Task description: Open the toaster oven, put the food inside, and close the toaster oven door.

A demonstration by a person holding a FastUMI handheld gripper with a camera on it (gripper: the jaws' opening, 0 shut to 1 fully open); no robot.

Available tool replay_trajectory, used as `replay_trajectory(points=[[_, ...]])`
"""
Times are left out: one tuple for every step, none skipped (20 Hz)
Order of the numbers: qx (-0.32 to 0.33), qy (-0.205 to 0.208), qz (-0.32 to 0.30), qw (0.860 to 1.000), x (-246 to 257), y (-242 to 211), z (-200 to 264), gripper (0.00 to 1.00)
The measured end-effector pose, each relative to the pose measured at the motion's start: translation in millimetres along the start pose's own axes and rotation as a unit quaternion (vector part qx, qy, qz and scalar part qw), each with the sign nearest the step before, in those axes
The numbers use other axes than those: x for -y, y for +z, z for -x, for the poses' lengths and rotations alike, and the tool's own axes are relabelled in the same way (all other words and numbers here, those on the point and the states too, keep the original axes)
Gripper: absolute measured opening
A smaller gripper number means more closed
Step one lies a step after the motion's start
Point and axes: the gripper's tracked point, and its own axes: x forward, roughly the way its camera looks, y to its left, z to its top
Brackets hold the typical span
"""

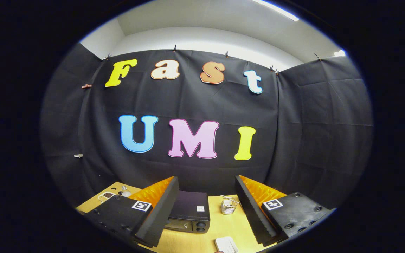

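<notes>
A black toaster oven (189,212) stands on the wooden table (220,225), seen from above and in front, just ahead of my left finger and partly hidden by it. Its door looks closed, with dark knobs at the right of its front. My gripper (206,211) is held high over the table, open, its two fingers spread wide with nothing between them. A small white flat thing (226,244) lies on the table near the front edge, between the fingers; I cannot tell whether it is the food.
A small wire basket (228,206) stands to the right of the oven, in front of the black cloth wall. Beyond my left finger, at the table's far left corner, lie a small tray (107,195) and a few round bits (124,191).
</notes>
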Motion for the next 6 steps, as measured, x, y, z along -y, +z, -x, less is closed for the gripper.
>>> replay_trajectory(points=[[-0.001,-0.001,0.002,1.000,1.5,-1.8,0.9,0.99],[-0.005,-0.003,0.002,1.000,2.2,-4.5,2.4,0.99],[-0.008,-0.004,0.000,1.000,3.3,-6.5,2.9,0.99],[-0.010,-0.005,-0.002,1.000,4.7,-7.7,3.2,0.99],[-0.011,-0.007,-0.005,1.000,6.0,-8.2,3.2,0.99],[-0.012,-0.008,-0.009,1.000,7.0,-9.5,3.0,0.99]])
